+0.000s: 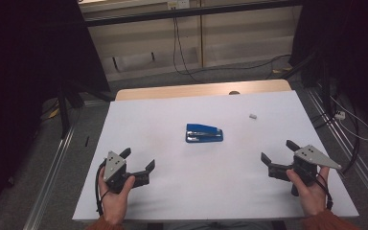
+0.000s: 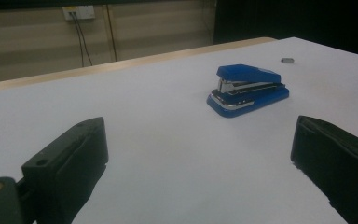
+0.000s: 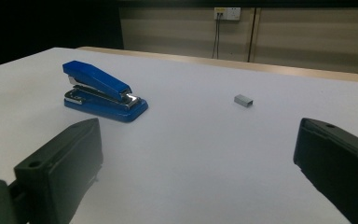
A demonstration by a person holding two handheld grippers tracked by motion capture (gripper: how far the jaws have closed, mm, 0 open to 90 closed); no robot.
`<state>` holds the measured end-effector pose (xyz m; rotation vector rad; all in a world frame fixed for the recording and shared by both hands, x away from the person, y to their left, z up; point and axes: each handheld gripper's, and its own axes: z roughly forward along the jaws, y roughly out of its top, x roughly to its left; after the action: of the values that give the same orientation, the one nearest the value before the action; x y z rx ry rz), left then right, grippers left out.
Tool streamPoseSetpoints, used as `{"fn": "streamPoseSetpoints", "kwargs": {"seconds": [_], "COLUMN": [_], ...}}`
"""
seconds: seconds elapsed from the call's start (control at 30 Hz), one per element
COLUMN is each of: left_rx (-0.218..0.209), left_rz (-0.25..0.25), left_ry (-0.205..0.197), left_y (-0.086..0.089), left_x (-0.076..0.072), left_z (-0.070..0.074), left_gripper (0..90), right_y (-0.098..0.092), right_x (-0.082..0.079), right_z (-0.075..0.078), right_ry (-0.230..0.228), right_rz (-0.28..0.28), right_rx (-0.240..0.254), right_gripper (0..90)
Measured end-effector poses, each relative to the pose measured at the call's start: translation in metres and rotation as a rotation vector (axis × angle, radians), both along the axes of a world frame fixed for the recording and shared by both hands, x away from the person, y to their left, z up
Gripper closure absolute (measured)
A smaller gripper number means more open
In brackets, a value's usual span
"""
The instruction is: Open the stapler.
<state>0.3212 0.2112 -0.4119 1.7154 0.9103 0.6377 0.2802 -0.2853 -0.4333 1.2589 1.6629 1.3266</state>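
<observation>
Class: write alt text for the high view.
A blue stapler lies mid-table on a white table, a small grey staple block beyond it to the right. The left gripper and right gripper wait open at the near edge.

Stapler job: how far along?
Nothing looks done yet: the blue stapler lies closed mid-table, and the small grey staple block sits apart from it. Nothing is in hand: the left claw and the right claw are both open. Reaching and grasping are all still left.
</observation>
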Motion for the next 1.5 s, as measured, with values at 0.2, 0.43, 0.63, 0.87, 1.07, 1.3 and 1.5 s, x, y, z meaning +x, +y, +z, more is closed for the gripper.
{"fn": "streamPoseSetpoints", "kwargs": {"seconds": [0.2, 0.43, 0.63, 0.87, 1.07, 1.3, 1.5], "left_rx": [0.003, 0.032, 0.032, 0.020, 0.004, 0.034, 0.050], "left_rz": [0.010, -0.003, -0.049, -0.055, -0.134, -0.181, -0.201], "left_ry": [0.019, 0.033, 0.066, 0.079, 0.063, 0.048, 0.068], "left_y": [0.001, -0.001, -0.002, 0.001, -0.010, -0.028, -0.034], "left_x": [0.003, 0.006, 0.006, 0.009, 0.009, 0.010, 0.015], "left_z": [-0.001, -0.001, -0.001, -0.002, 0.001, -0.001, -0.002], "left_gripper": [4.0, 4.0, 4.2, 5.5, 5.3, 4.9, 4.6], "right_y": [0.000, 0.001, 0.006, 0.014, 0.018, 0.024, 0.030], "right_x": [0.001, 0.003, 0.003, 0.005, 0.009, 0.014, 0.016], "right_z": [-0.001, -0.004, -0.003, -0.003, -0.004, -0.004, -0.003], "right_ry": [0.018, 0.043, 0.035, 0.024, 0.021, 0.032, 0.043], "right_rz": [0.006, 0.036, 0.072, 0.091, 0.093, 0.137, 0.156], "right_rx": [0.001, -0.005, 0.015, -0.007, -0.008, 0.026, 0.022], "right_gripper": [1.3, 2.3, 2.1, 2.0, 1.5, 1.4, 1.2]}}
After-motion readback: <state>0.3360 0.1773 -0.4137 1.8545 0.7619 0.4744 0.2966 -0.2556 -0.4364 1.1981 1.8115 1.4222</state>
